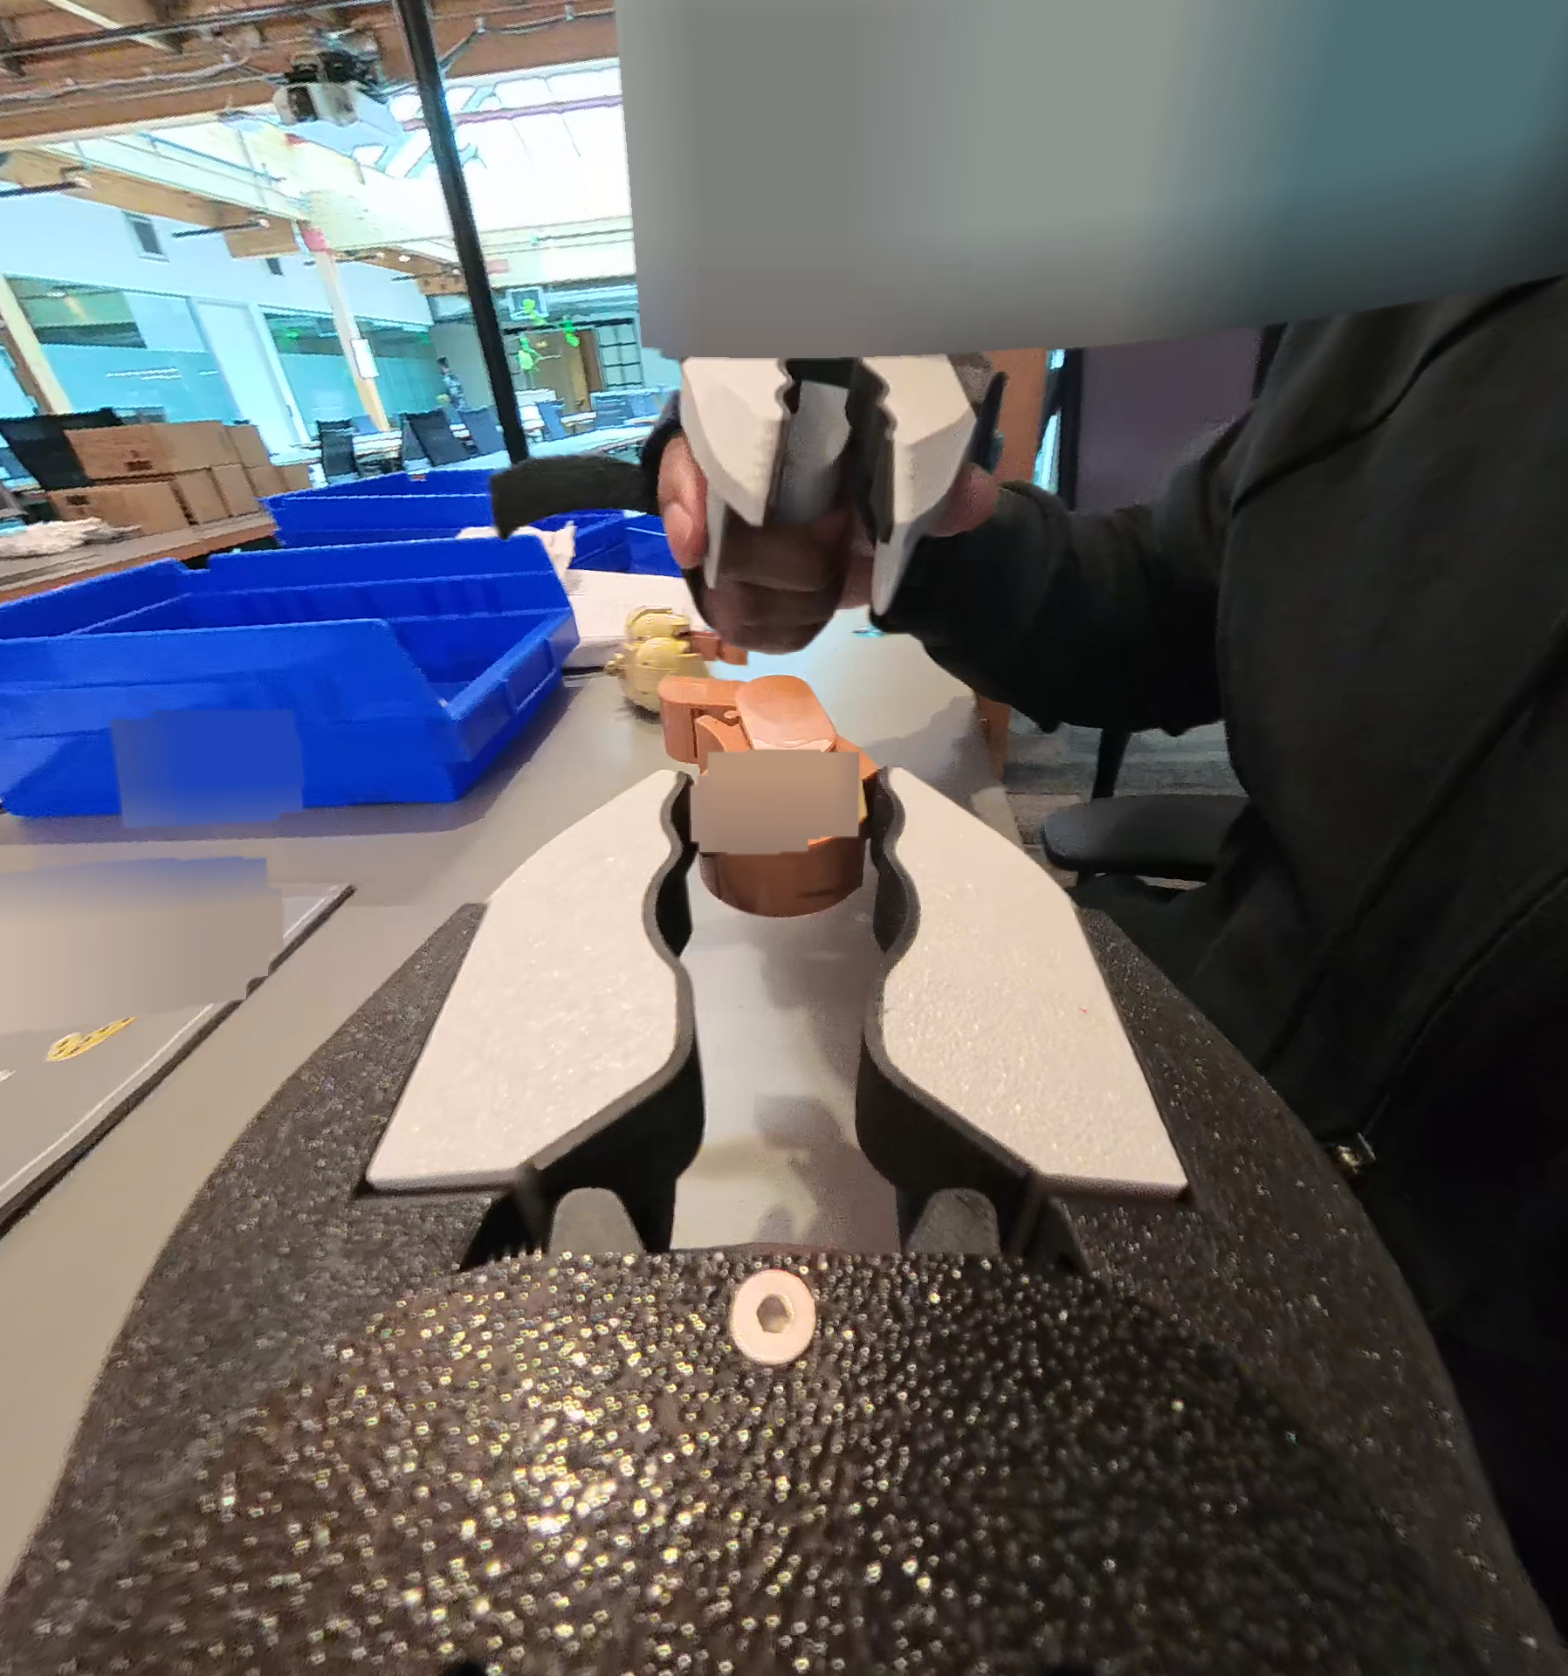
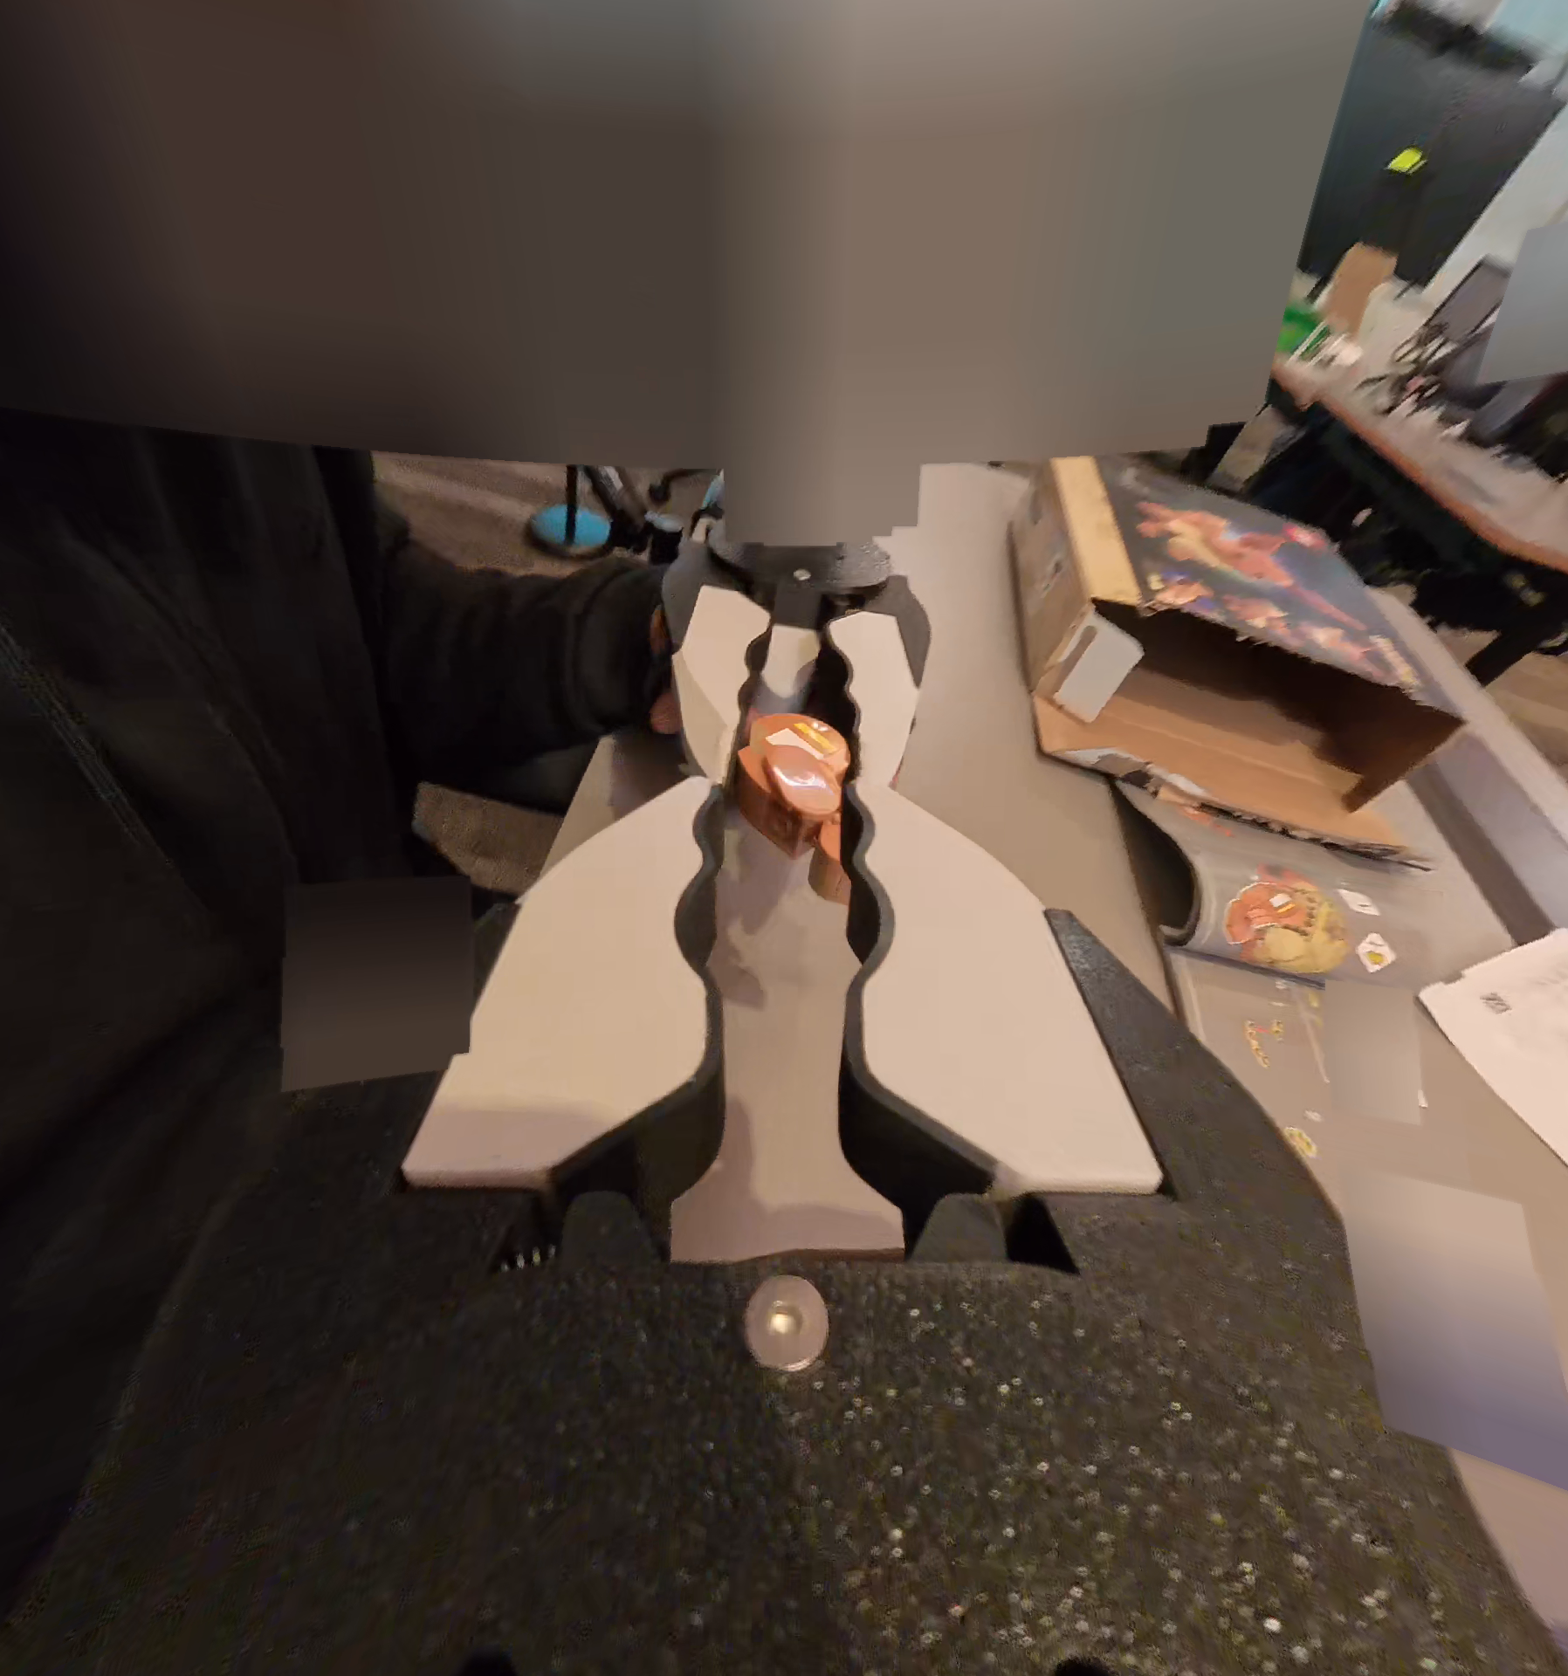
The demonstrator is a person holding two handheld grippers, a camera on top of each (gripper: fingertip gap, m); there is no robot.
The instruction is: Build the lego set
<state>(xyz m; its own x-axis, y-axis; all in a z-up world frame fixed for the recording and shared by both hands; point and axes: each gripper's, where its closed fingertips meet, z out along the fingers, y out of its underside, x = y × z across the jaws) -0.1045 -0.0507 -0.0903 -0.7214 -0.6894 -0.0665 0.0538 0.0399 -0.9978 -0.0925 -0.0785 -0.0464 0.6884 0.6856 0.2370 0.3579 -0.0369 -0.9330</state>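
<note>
- The left claw (image 1: 782, 782) pinches a brown toy (image 1: 789, 716), a blocky figure with a rounded top. Its two white fingers (image 1: 581, 952) press on the toy's sides.
- The toy sits at the claw's tips, lifted just off the grey counter (image 1: 780, 1043). A blurred patch covers its middle.
- The right claw (image 2: 782, 794) is spread and grips nothing. From the left wrist view it hangs tips down, above and just beyond the toy.
- In its own view the toy shows between its tips, with a clear gap at the left finger. At the right finger a small brown part lies very close, perhaps touching; the angle makes it hard to tell.
- A hand (image 1: 762, 580) in a dark sleeve holds the right claw. The person's dark jacket (image 1: 1397, 725) fills the right side of the left wrist view.
- A tan toy (image 1: 662, 657) lies on the counter beyond the brown one, near the hand.
- Blue bins (image 1: 263, 671) stand on the counter to the left, well apart from the toy.
- In the right wrist view an open box (image 2: 1216, 689) lies on the counter to the right. A booklet (image 2: 1270, 916) with a printed figure lies just in front of it, and a white sheet (image 2: 1542, 1043) nearer still.
</note>
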